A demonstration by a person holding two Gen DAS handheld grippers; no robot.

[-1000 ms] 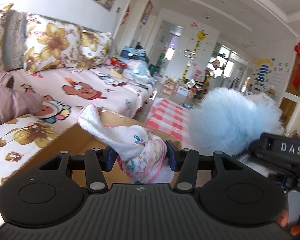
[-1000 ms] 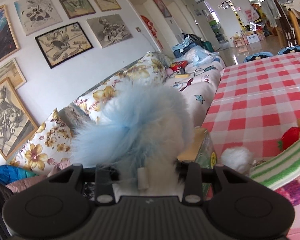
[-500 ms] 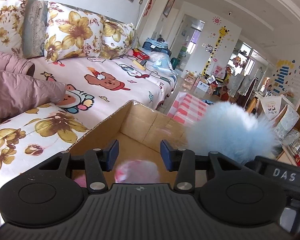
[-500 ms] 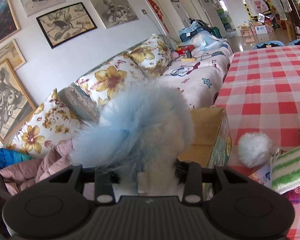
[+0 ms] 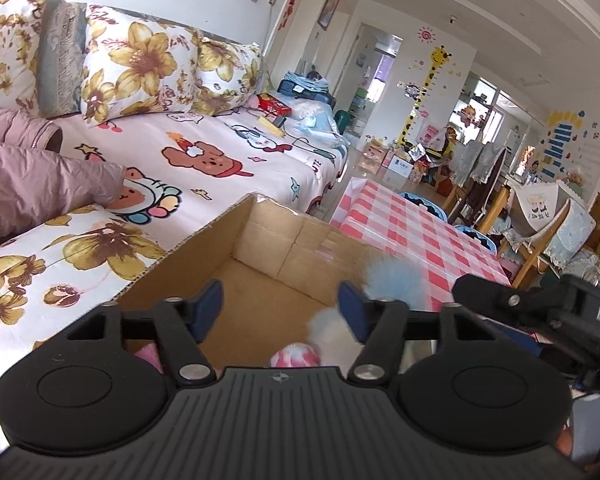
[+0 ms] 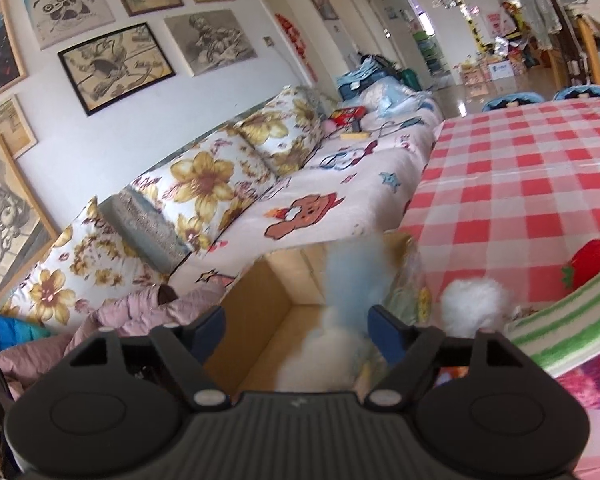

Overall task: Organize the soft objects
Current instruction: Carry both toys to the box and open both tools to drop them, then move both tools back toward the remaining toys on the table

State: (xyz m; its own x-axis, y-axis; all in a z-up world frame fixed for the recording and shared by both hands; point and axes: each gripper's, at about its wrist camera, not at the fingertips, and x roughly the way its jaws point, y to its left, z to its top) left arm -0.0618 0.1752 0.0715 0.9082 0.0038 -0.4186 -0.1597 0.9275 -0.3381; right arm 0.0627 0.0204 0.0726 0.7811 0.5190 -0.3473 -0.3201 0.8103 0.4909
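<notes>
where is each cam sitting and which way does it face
Left wrist: rides the left tongs, aimed slightly down into the cardboard box beside the sofa; the right tongs' body shows.
Right wrist: rides the right tongs, facing the box and checked table.
Shared: box, blue-white fluffy toy, sofa.

1. Sofa (image 5: 204, 160), cartoon-print cover, floral cushions (image 5: 140, 64) along its back.
2. White wall (image 6: 236, 80) above, hung with framed drawings (image 6: 114, 66).
3. Table in red-checked cloth (image 6: 520, 184).
4. Giraffe height chart (image 5: 422, 88) beyond; daylight.
</notes>
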